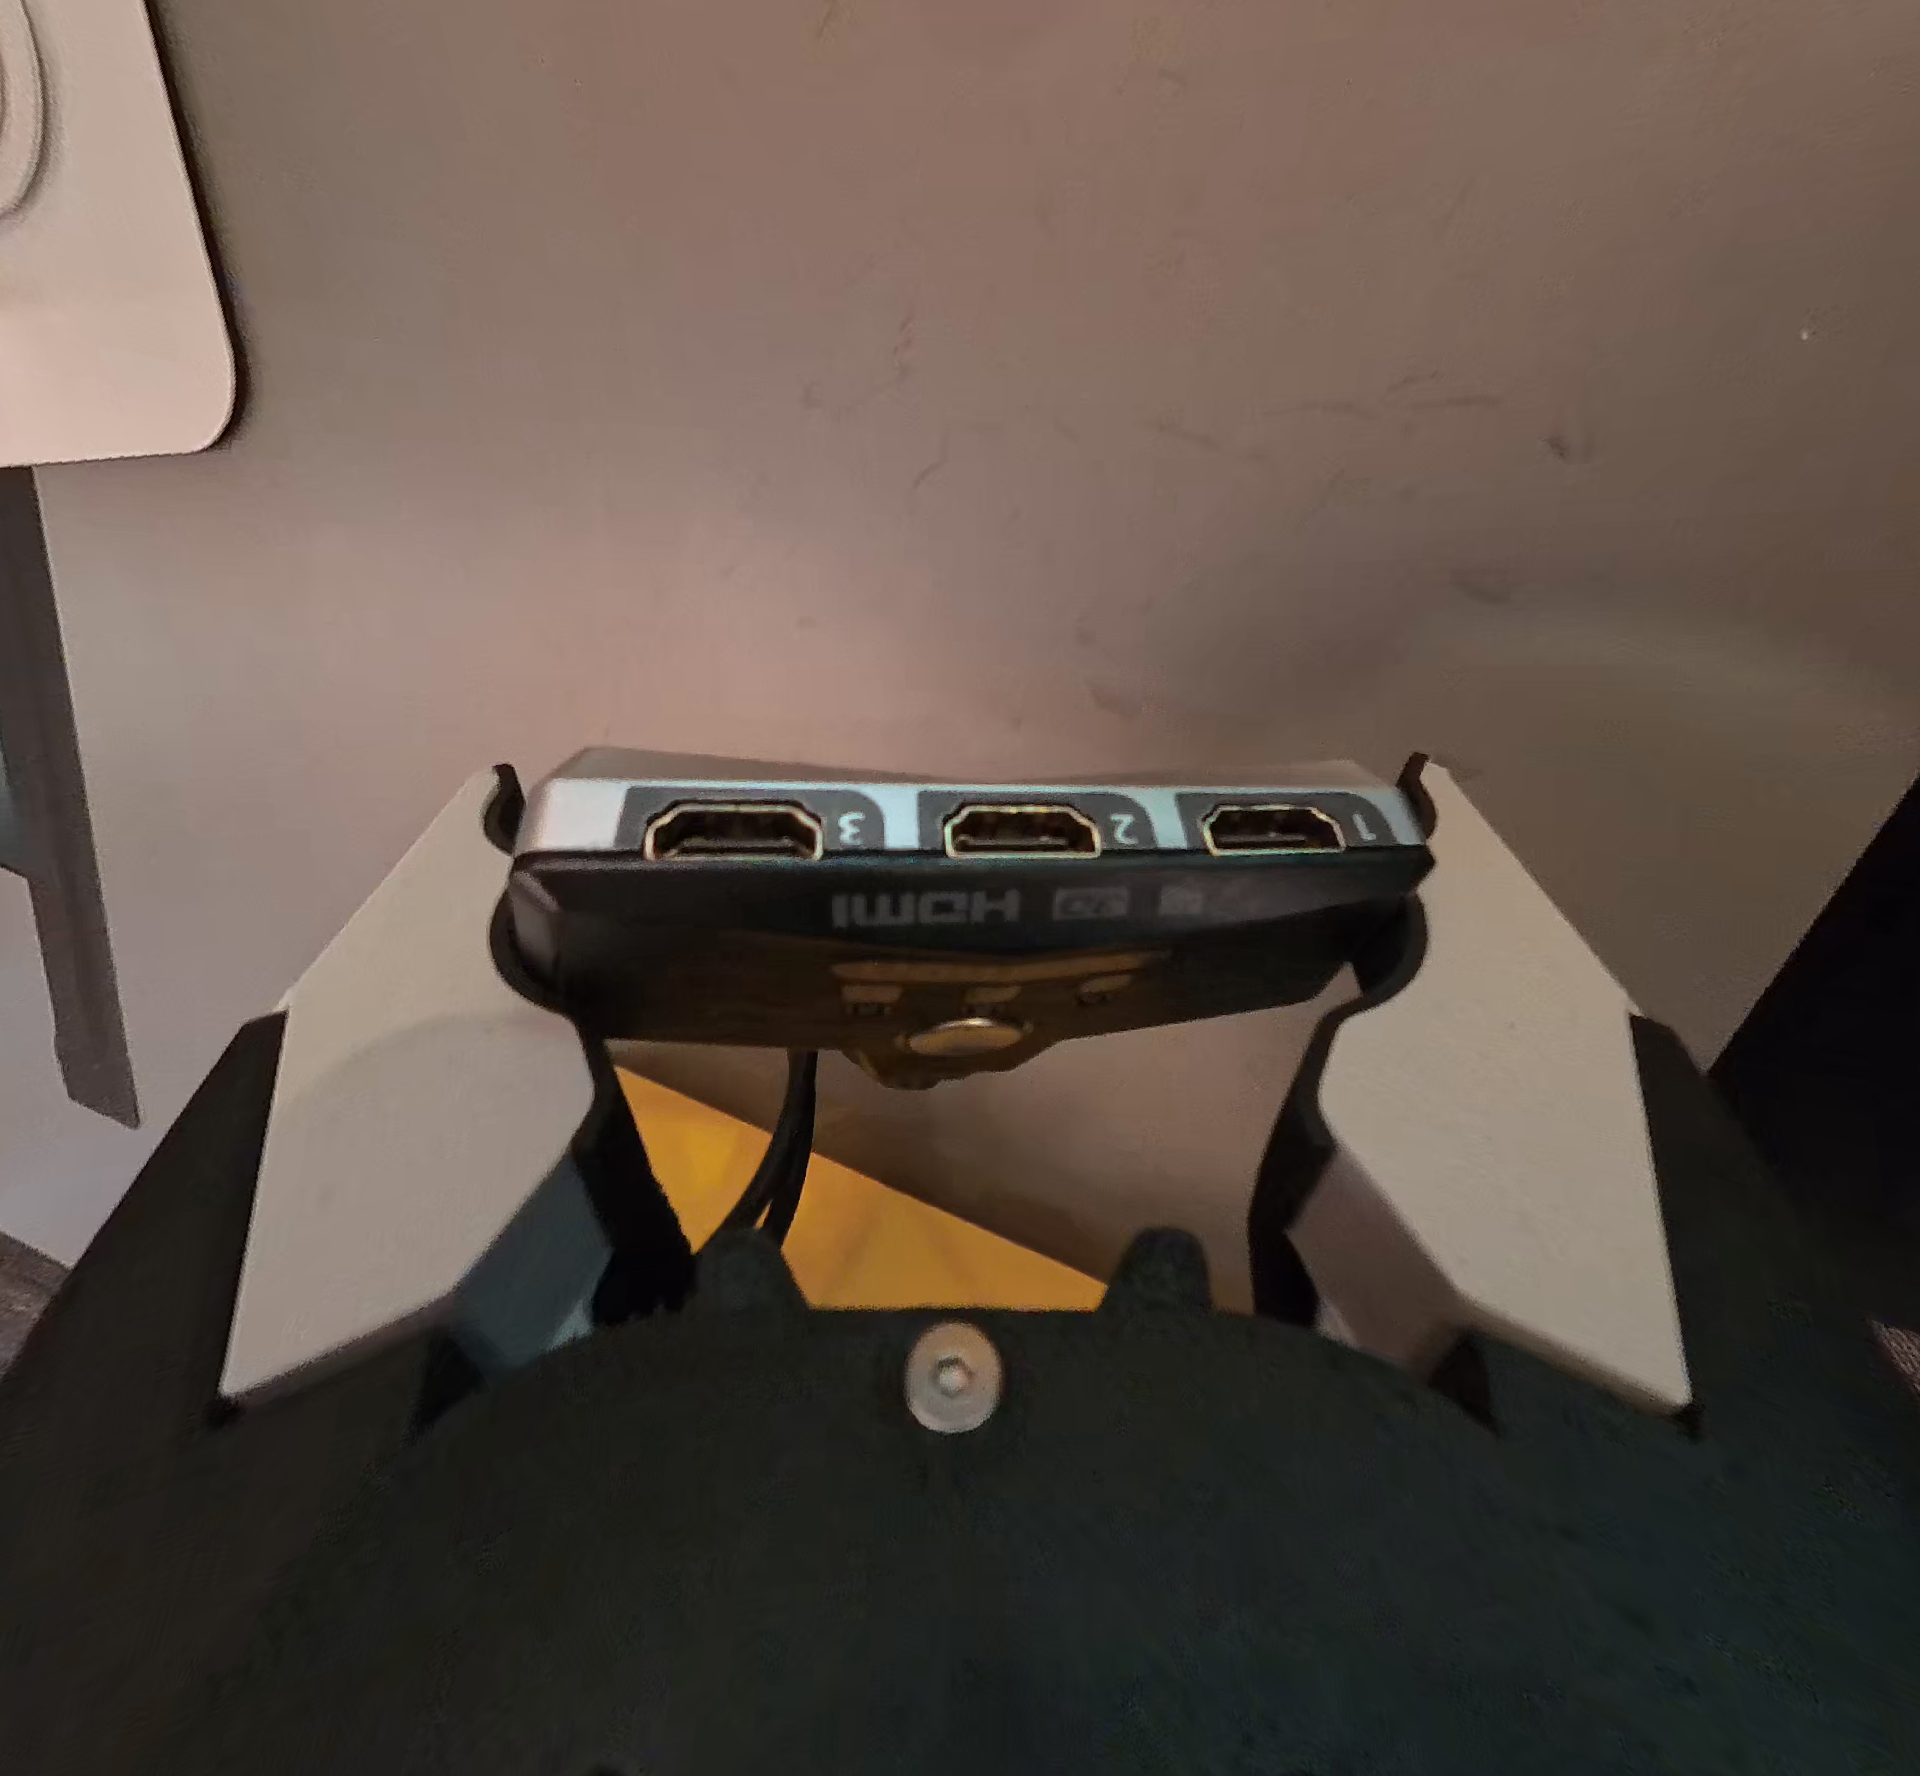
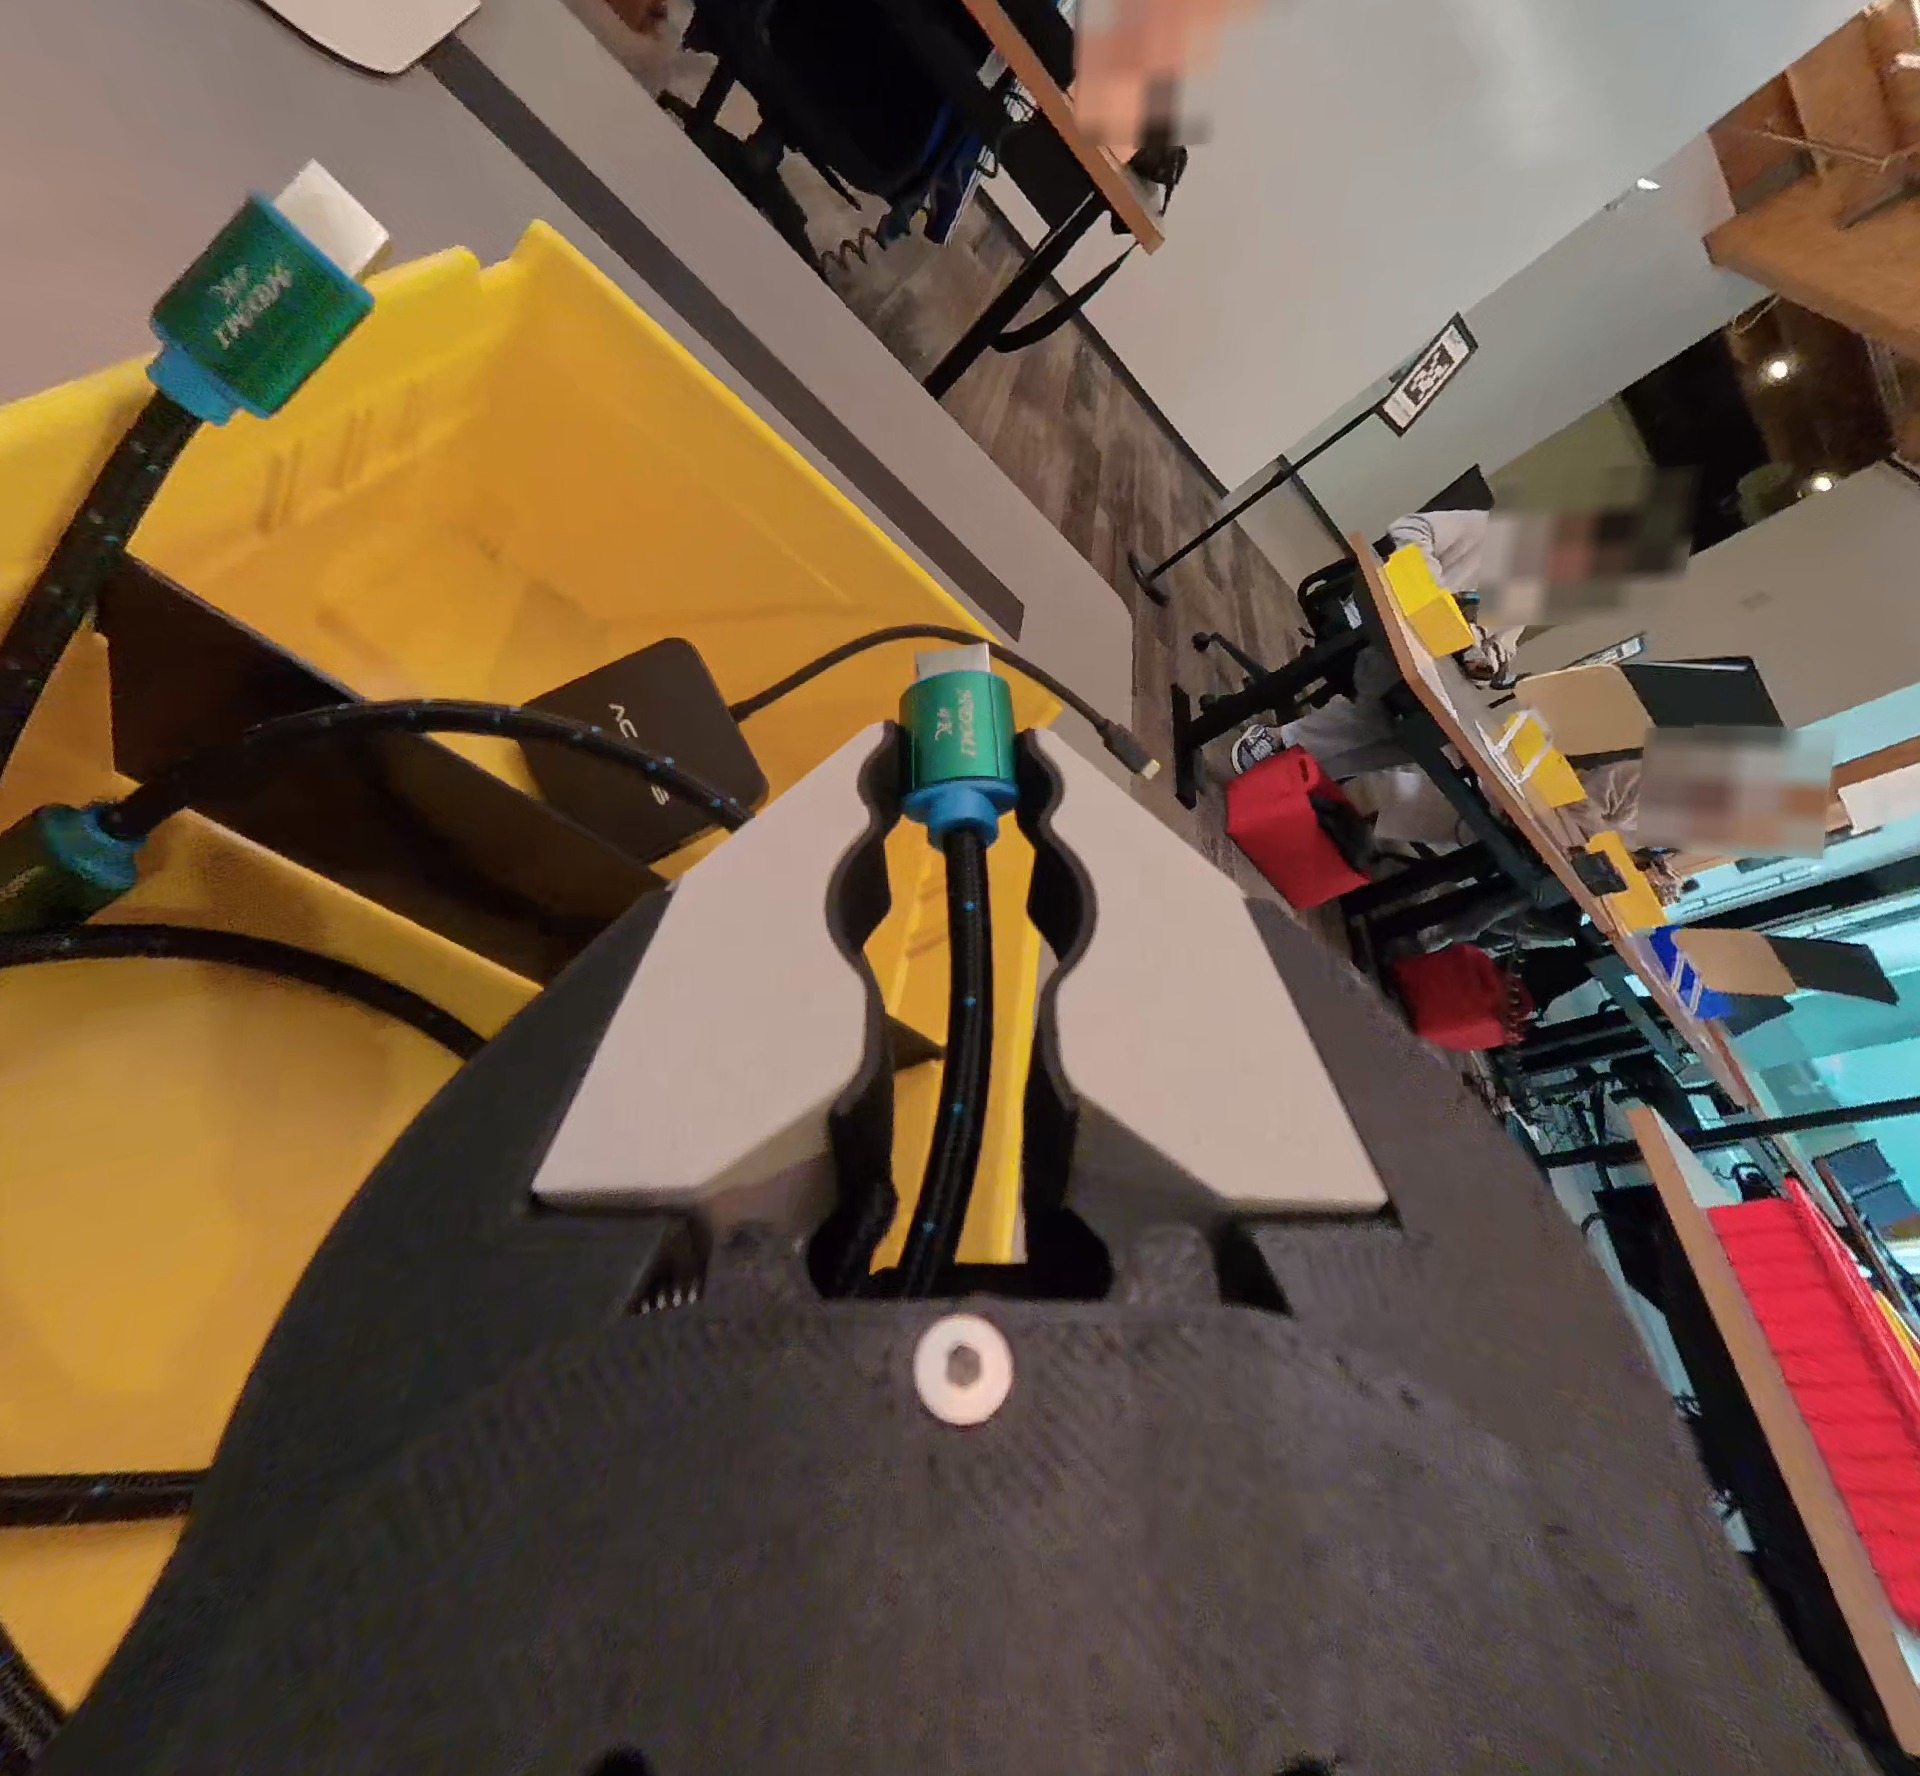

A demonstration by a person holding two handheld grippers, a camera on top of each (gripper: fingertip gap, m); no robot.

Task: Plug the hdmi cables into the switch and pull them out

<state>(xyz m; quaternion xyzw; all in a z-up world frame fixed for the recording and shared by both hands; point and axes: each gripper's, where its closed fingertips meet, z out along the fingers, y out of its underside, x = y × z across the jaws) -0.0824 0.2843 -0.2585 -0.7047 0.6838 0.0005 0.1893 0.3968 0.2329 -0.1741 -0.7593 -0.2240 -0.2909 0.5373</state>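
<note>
In the left wrist view my left gripper [image 1: 961, 853] is shut on the black HDMI switch [image 1: 966, 905], held across both fingers above the grey table [image 1: 1039, 376]. Its three ports [image 1: 1023, 831] face away from me and are empty. In the right wrist view my right gripper [image 2: 954, 770] is shut on a green HDMI plug [image 2: 951, 734] with a blue collar; its metal tip points forward and its braided black cable [image 2: 951, 1051] runs back between the fingers. A second green plug [image 2: 265, 303] sticks up at the left, and a third [image 2: 52, 869] lies at the left edge.
A yellow bin [image 2: 499, 500] under the cables holds a black flat device [image 2: 644, 739] with a thin cable. A white pad [image 1: 94, 168] lies at the table's far left. Desks, red bags and blurred people fill the room at the right. Left tips to right tips: about 50 cm.
</note>
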